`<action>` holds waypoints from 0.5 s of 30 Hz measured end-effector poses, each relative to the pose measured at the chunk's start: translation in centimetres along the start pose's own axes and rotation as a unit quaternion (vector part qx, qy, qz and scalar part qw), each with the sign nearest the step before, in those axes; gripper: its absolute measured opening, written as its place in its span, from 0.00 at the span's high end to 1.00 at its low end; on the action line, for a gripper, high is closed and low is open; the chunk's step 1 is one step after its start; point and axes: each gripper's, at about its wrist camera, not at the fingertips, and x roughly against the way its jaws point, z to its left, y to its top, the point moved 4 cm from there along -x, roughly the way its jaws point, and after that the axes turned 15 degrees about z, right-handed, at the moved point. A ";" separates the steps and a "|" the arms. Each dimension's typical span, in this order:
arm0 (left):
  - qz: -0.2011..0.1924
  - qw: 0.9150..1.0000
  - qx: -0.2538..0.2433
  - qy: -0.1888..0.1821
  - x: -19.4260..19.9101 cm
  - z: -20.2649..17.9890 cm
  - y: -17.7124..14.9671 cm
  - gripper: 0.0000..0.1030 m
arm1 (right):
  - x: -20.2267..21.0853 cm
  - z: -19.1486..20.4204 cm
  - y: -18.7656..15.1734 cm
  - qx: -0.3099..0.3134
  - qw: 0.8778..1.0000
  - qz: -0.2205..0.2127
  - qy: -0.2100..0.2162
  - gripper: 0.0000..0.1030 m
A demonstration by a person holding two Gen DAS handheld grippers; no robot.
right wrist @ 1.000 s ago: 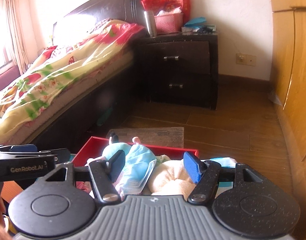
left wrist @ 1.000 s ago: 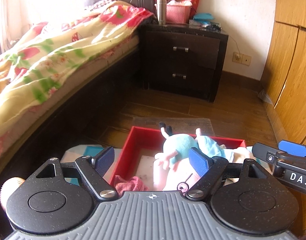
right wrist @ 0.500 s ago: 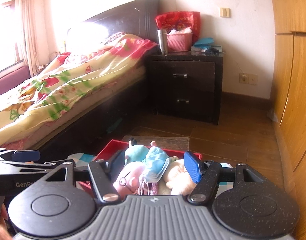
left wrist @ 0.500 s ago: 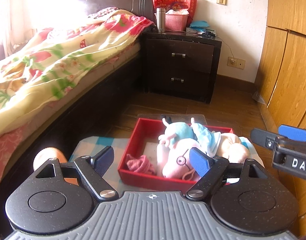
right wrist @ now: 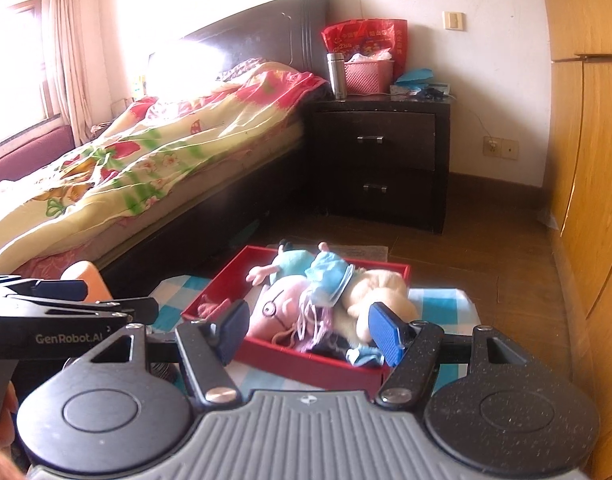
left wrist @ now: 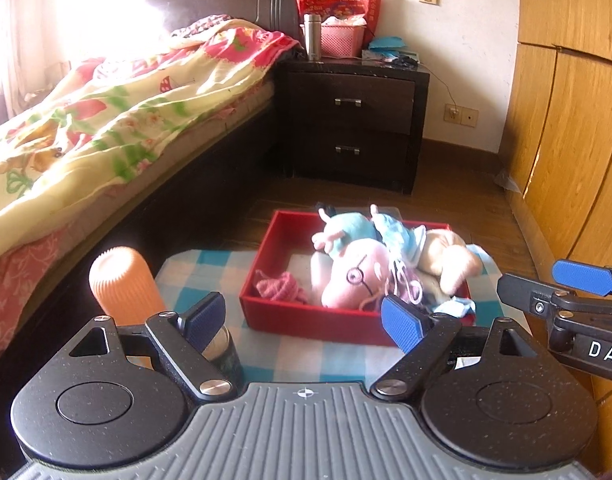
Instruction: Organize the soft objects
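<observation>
The red box (left wrist: 345,322) on the checked cloth (left wrist: 210,272) holds the pink plush toy (left wrist: 353,272). It lies ahead of both claws. The left claw (left wrist: 304,320) is opening wide, empty; the right claw (right wrist: 311,334) is half-spread, empty, slightly nearer.

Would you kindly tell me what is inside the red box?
The red box holds a pink plush, a cream plush, a blue mask and a pink knit piece. Whatever lies beneath them is covered.
</observation>
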 end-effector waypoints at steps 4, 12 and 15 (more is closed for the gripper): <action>0.004 1.000 -0.008 -0.004 0.3 -0.5 -1.1 0.19 | 0.9 0.1 -1.0 0.001 1.000 -0.001 0.005 0.57; 0.017 1.000 -0.013 -0.017 0.7 -1.0 -3.2 0.18 | 1.8 0.2 -3.2 0.003 1.000 0.010 0.010 0.56; 0.017 1.000 -0.011 -0.018 0.9 -1.0 -3.7 0.18 | 2.0 0.0 -3.4 0.002 1.000 0.009 0.003 0.54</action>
